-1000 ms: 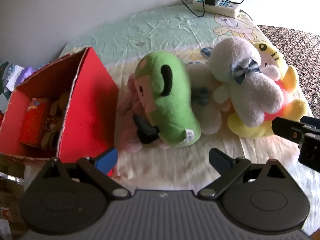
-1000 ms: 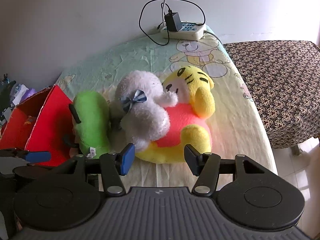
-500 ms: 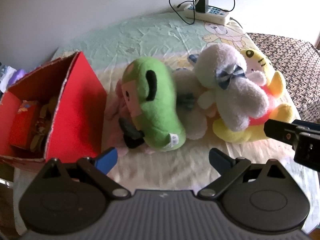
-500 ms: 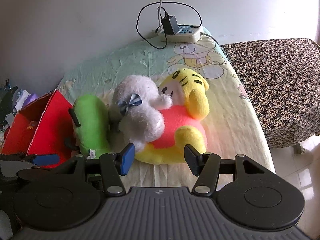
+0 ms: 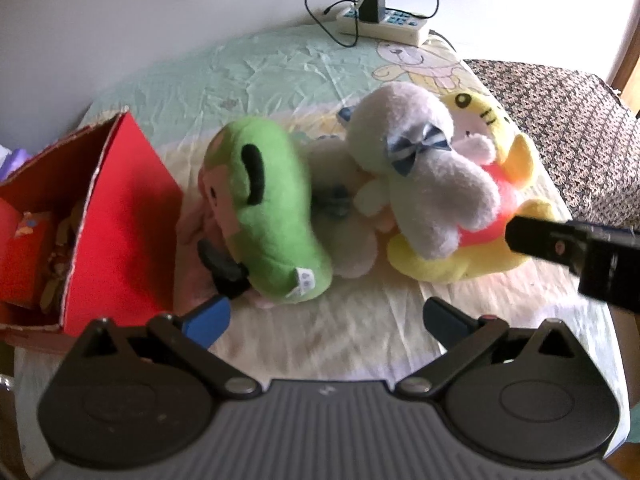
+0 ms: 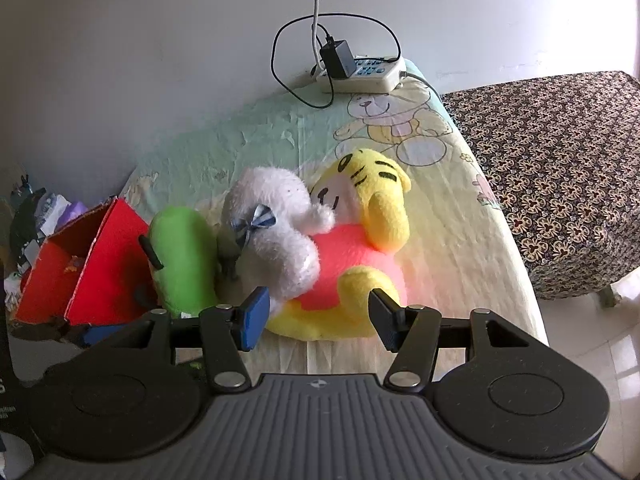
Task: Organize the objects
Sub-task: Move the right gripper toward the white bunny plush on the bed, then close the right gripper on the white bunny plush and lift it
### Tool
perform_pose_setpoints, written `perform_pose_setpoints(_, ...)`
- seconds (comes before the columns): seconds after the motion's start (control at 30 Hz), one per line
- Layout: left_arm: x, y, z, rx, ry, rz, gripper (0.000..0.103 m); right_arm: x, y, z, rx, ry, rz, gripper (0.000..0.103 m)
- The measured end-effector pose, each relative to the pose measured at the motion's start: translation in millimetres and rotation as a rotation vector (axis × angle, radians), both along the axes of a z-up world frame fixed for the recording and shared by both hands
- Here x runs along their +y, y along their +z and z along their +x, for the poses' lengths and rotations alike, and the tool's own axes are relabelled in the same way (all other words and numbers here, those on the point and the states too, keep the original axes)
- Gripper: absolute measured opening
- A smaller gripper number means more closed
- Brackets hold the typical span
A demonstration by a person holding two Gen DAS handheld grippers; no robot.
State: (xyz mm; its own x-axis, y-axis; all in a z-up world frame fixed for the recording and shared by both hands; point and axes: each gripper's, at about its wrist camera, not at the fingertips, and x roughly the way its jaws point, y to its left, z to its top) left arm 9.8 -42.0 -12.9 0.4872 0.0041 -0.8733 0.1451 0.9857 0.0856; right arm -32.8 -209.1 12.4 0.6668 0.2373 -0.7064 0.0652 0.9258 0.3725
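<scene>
Plush toys lie in a heap on the bed sheet [image 5: 280, 76]: a green plush [image 5: 272, 208] [image 6: 182, 260], a white plush with a blue bow [image 5: 424, 168] [image 6: 276, 232], and a yellow tiger plush [image 5: 496, 152] [image 6: 372, 216] under it. A pale pink plush [image 5: 196, 236] is partly hidden beneath the green one. My left gripper [image 5: 326, 318] hovers short of the green plush, its jaws opening wide with nothing between them. My right gripper [image 6: 320, 316] is open in front of the tiger plush, holding nothing. One of its fingers [image 5: 536, 236] reaches into the left wrist view.
A red cardboard box [image 5: 120, 220] [image 6: 100, 268] with items inside stands at the left, close to the green plush. A power strip [image 6: 360, 74] with charger and cables lies at the far edge by the wall. A patterned brown surface [image 6: 560, 160] adjoins on the right.
The left gripper's jaws have spread a little wider and its view has tilted slightly, bringing the plush toys closer. The right gripper has barely shifted.
</scene>
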Motion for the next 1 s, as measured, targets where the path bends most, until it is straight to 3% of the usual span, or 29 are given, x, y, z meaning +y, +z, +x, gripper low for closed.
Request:
perform_pose_setpoints(0.13,2.0,-0.4,2.1,0.023,-0.007,-0.025,0.101,-6.6,-0.9,4.0,-0.012,0.012,0.051,0.058)
perform_pose_setpoints(0.37,-3.0,15.6,11.0,-0.03,-0.041,-0.064,0.099,-23.0,10.7,17.8,-0.078,0.035,0.148,0.058)
perform_pose_setpoints(0.53,-14.5,19.9,16.9,-0.066,-0.106,-0.126,0.098,-30.8,-4.9,40.2,-0.023,0.035,0.207,0.058)
perform_pose_setpoints(0.67,-22.7,13.4,27.8,-0.051,-0.153,-0.197,0.094,-33.7,-19.9,49.7,0.021,0.043,0.264,0.058)
perform_pose_setpoints(0.9,-28.4,-9.5,54.5,-0.006,-0.152,-0.228,0.094,-28.0,-33.7,65.8,0.033,0.09,0.332,0.057)
perform_pose_setpoints(1.0,-25.3,-14.0,62.4,0.017,-0.162,-0.273,0.094,-21.8,-38.0,73.8,0.05,0.128,0.348,0.05)
